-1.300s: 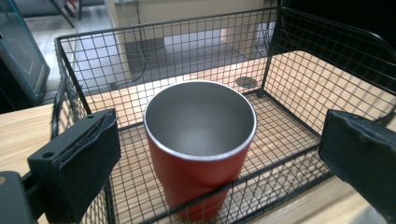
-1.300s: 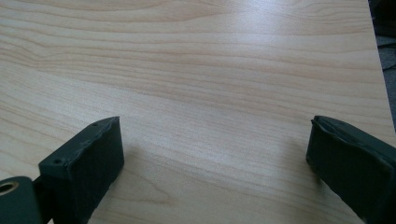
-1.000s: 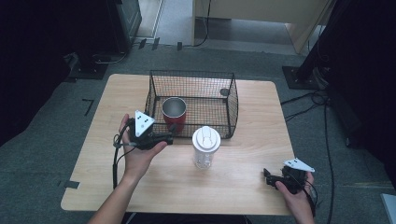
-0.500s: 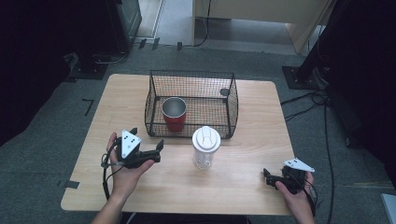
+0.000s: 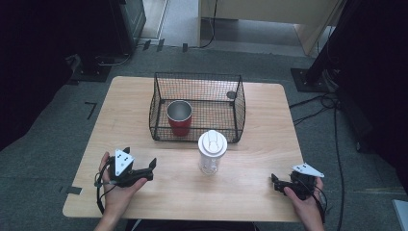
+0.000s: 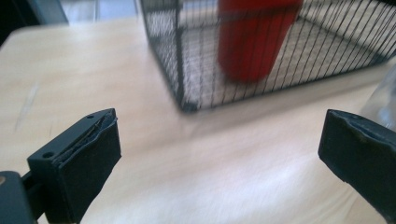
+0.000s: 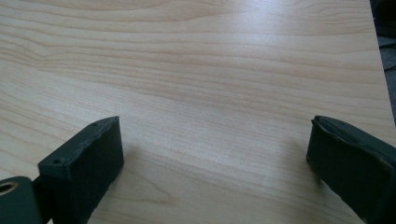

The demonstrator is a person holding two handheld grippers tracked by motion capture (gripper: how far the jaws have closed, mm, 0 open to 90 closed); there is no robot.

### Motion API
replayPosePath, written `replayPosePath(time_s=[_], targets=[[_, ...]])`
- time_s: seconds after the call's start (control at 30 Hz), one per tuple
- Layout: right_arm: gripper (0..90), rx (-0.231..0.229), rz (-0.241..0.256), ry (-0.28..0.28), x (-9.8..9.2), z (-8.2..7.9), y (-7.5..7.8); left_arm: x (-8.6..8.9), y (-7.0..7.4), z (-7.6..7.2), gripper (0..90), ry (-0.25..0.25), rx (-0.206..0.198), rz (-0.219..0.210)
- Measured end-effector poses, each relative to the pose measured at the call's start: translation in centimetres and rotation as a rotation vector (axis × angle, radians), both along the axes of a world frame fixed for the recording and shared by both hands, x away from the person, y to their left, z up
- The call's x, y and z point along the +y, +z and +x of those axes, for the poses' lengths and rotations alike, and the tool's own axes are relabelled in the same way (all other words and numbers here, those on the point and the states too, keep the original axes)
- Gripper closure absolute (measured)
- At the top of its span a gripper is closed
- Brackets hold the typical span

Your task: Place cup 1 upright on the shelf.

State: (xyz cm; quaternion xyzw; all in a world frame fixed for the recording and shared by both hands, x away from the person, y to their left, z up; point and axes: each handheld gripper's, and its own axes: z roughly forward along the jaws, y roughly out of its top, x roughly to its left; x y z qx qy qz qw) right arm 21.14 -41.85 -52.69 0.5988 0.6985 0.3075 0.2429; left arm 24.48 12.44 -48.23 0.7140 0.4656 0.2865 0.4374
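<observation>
We see both claws wide open, empty, low over the bench [image 5: 260, 110]. Ahead of left claw [image 5: 140, 166]: wire basket [image 5: 239, 103] holding red cup [image 5: 179, 117]. Right claw [image 5: 275, 181] faces bare wood.

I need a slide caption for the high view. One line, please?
Wire basket holding a red cup, white-lidded bottle in front, open left gripper and right gripper at the table's near edge.

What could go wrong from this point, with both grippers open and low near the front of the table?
Two risks, both guesses. The tall clear bottle stands free between the two hands, so a sweep by the left hand-held gripper could tip it. The red cup sits inside the wire basket, close to its front wall, so a low reach would catch the mesh. The right hand-held gripper lies near the table's front corner.
</observation>
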Motion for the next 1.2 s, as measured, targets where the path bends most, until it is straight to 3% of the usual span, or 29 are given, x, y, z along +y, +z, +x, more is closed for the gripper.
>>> replayPosePath(time_s=[0.23, 0.3, 0.43, 0.5, 0.53, 0.57, 0.6, 0.73, 0.83, 0.93, 1.2], targets=[[3.5, 0.000, 0.000, 0.000, 0.0, 0.0, 0.0, 3.0, -1.7, -0.6, 0.0, 0.059, 0.069, 0.029], [3.5, 0.001, -0.001, 0.001, 0.0, 0.0, 0.0, 4.4, -2.4, -0.7, 0.0, 0.088, 0.114, 0.035], [3.5, 0.001, -0.002, 0.001, 0.0, 0.0, 0.0, 5.6, -3.0, -0.9, 0.0, 0.112, 0.151, 0.056], [3.5, 0.001, -0.002, 0.000, 0.0, 0.0, 0.0, 6.4, -3.0, -1.1, 0.0, 0.128, 0.167, 0.043], [3.5, 0.001, -0.002, 0.000, 0.0, 0.0, 0.0, 7.1, -3.1, -1.2, 0.0, 0.156, 0.180, 0.074], [3.5, 0.001, -0.002, 0.000, 0.0, 0.0, 0.0, 7.1, -3.1, -1.2, 0.0, 0.156, 0.180, 0.074], [3.5, 0.001, -0.002, 0.000, 0.0, 0.0, 0.0, 7.7, -3.3, -1.0, 0.0, 0.170, 0.215, 0.077], [3.5, 0.001, -0.002, 0.000, 0.0, 0.0, 0.0, 8.0, -3.5, -0.6, 0.0, 0.183, 0.257, 0.090], [3.5, 0.000, -0.001, 0.001, 0.0, 0.0, 0.0, 7.8, -3.5, -0.6, 0.0, 0.188, 0.266, 0.105], [3.5, 0.001, 0.002, -0.001, 0.0, 0.0, 0.0, 8.0, -3.7, -0.3, 0.0, 0.186, 0.322, 0.098], [3.5, 0.001, 0.003, -0.001, 0.0, 0.0, 0.0, 7.8, -3.7, 0.0, 0.0, 0.180, 0.324, 0.121]])
